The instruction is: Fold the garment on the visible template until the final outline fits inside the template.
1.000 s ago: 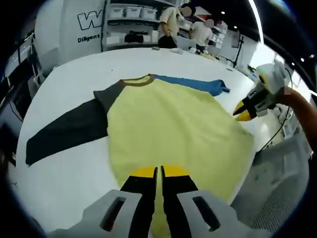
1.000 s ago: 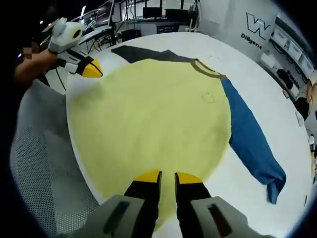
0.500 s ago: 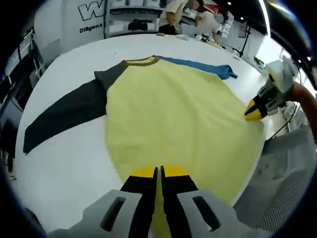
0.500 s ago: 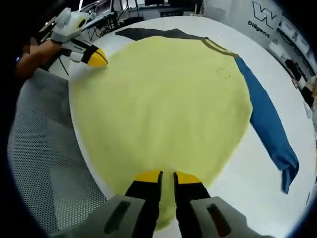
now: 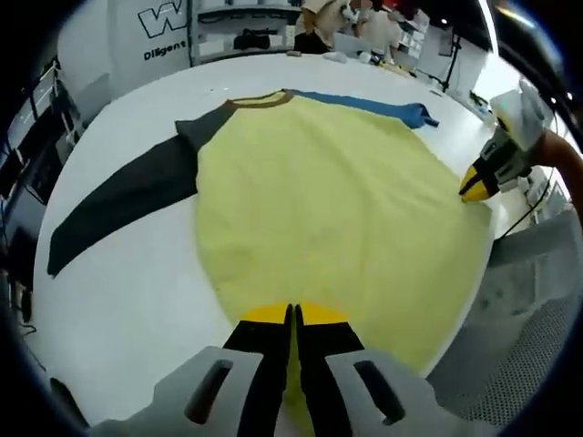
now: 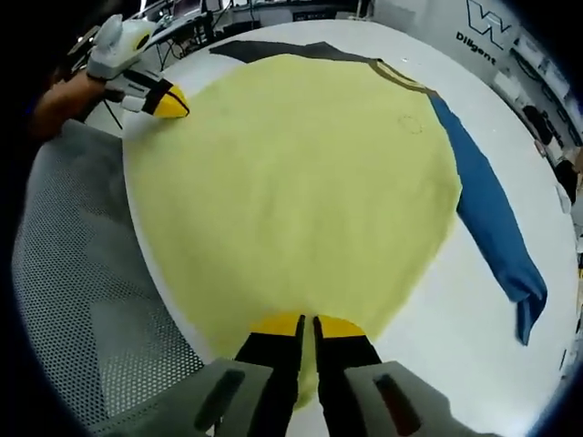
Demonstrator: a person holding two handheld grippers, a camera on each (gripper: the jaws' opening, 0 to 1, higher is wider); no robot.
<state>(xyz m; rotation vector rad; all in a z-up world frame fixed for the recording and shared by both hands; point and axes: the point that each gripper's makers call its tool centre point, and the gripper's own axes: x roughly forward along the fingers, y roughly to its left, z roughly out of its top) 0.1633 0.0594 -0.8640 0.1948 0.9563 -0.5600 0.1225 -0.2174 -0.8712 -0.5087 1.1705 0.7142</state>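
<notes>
A long-sleeved shirt lies flat on the white round table [image 5: 118, 291] [image 6: 474, 355]. Its body [image 5: 328, 200] [image 6: 301, 182] is yellow, with one dark grey sleeve [image 5: 127, 200] [image 6: 264, 50], one blue sleeve [image 5: 364, 102] [image 6: 492, 218] and an olive collar [image 5: 260, 100] [image 6: 401, 77]. My left gripper [image 5: 293, 314] is shut on the yellow hem near the table edge, and it also appears as the left gripper [image 6: 173, 102] at the hem's far corner. My right gripper [image 6: 307, 323] is shut on the hem at the other corner, seen from the side as the right gripper [image 5: 475, 189].
Grey perforated mesh [image 6: 82, 300] [image 5: 528, 346] lies beyond the table edge under both grippers. Shelving with boxes [image 5: 246, 27] and people [image 5: 355, 14] stand behind the table's far side. A white panel with lettering [image 5: 159, 36] rises at the back left.
The right gripper's jaws have closed from a small gap onto the hem. Both cameras have shifted slightly, and the yellow body looks stretched flatter between the two grippers.
</notes>
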